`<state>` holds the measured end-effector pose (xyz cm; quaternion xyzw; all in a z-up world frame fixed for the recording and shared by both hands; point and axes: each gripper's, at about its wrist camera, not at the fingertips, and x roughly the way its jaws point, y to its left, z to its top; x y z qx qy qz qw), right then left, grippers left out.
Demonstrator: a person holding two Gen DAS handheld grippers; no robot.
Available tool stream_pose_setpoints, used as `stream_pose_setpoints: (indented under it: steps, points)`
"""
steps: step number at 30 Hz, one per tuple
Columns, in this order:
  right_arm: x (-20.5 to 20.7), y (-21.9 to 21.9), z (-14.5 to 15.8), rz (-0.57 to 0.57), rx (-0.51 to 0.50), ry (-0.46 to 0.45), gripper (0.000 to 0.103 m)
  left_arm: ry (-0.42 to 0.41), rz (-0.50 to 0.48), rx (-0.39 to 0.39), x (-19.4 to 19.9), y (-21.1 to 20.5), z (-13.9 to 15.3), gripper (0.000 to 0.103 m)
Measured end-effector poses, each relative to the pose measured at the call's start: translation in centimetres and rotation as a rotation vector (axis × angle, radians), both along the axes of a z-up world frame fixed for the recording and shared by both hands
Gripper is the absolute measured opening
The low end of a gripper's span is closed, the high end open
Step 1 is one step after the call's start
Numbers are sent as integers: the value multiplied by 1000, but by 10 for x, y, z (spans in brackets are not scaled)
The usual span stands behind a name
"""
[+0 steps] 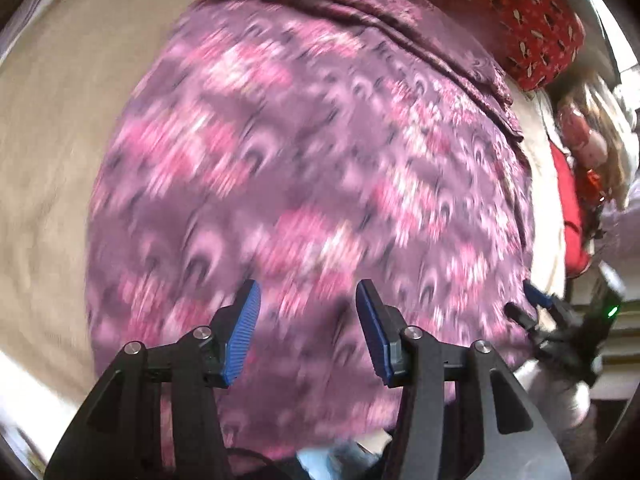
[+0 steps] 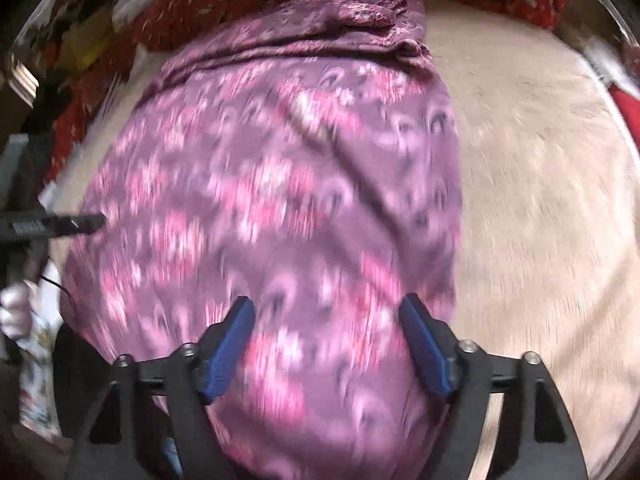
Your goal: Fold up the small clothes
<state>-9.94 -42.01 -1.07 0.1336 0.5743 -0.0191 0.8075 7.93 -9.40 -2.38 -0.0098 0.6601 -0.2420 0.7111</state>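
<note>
Both tools, left tool (image 1: 308,320) and right tool (image 2: 327,340), hover released over the purple garment (image 1: 304,168) on the bed (image 1: 52,152), seemingly between folds; next, grip an edge.

Both fisheye views are smeared by motion blur: the pattern on the purple-and-pink printed cloth (image 1: 312,168) streaks into soft dashes, sharper only at its bunched far edge. The black gripper frames with blue pads stay crisp. Light is soft, warm and moderately bright, whitening the beige bed surface (image 2: 540,184) beside the cloth. Edges bend and darken into a black rim.
</note>
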Motion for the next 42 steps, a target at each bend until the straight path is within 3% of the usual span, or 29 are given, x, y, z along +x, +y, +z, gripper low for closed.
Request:
stream_pose_setpoints:
  steps: [4,8,12,15,17,23,24,26,27,28,29,30,34,42]
  points:
    - [-22,23,3,12,-69,-3,88,63,53,-36,-20,39,1,48]
    - [-55,2,29,-108,17,-90,85,39,154,-62,-27,100,13,48]
    - [-86,-21,42,-227,51,-137,85,71,229,-67,-31,144,0,48]
    - [-105,-39,31,-281,74,-106,85,132,235,-107,-37,157,-19,48]
    - [-116,-39,18,-299,146,-92,85,177,229,-159,-39,159,-29,48]
    - [-122,-14,2,-235,262,-123,86,271,217,-246,-42,157,-48,48]
    - [-122,-9,3,-216,274,-134,82,275,220,-259,-43,157,-49,48]
    - [-119,-2,5,-173,278,-139,61,275,218,-268,-45,156,-48,47]
    - [-117,0,4,-153,287,-129,33,275,212,-271,-45,155,-47,45]
    - [-115,3,1,-137,305,-115,14,274,206,-277,-47,154,-46,31]
    - [-115,3,1,-130,317,-110,14,273,195,-285,-48,153,-45,8]
    - [-115,4,2,-125,314,-119,14,271,176,-293,-50,151,-43,5]
    - [-117,3,18,-108,340,-197,10,201,157,-306,-52,147,-23,5]
    - [-111,-12,54,-125,456,-366,10,108,200,-472,-37,148,31,5]
